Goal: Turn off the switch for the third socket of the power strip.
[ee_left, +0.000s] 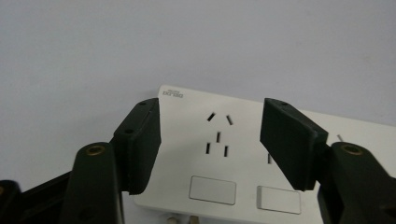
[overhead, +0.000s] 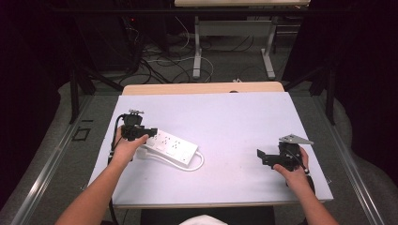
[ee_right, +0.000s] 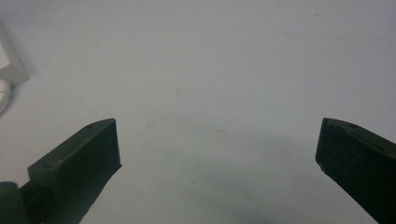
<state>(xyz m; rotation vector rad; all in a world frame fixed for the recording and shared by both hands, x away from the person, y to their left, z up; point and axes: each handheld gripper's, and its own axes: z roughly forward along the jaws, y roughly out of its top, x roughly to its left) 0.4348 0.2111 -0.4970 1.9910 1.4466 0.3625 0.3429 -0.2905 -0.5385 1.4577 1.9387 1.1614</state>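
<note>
- Power strip (overhead: 171,146): white, several sockets and rocker switches, lying flat and slantwise on left half of white table sheet (overhead: 234,117), near left edge.
- White cord (overhead: 195,165) looping out from strip's near side, curling on sheet just beside strip's right end.
- Nothing else on sheet near strip; broad bare stretch between strip and right gripper (overhead: 265,157).
- Beyond far edge: strip of wooden tabletop (overhead: 202,88), then floor with tangled cables (overhead: 164,61) and legs of another table (overhead: 197,47).
- Dark frame bars (overhead: 74,93) standing to either side, off the sheet.
- Open room: plenty toward centre and far edge; little between strip and left edge, where left hand (overhead: 124,149) sits.
- Left gripper (ee_left: 210,140): held over strip's left end, jaws partly apart, straddling one socket and rocker switch (ee_left: 212,190) below it in left gripper view; pads clear of strip, nothing clamped between them.
- Right gripper: well apart from strip, near right edge of sheet, jaws spread wide above bare sheet, holding nothing; corner of strip and cord at far left in right gripper view.
</note>
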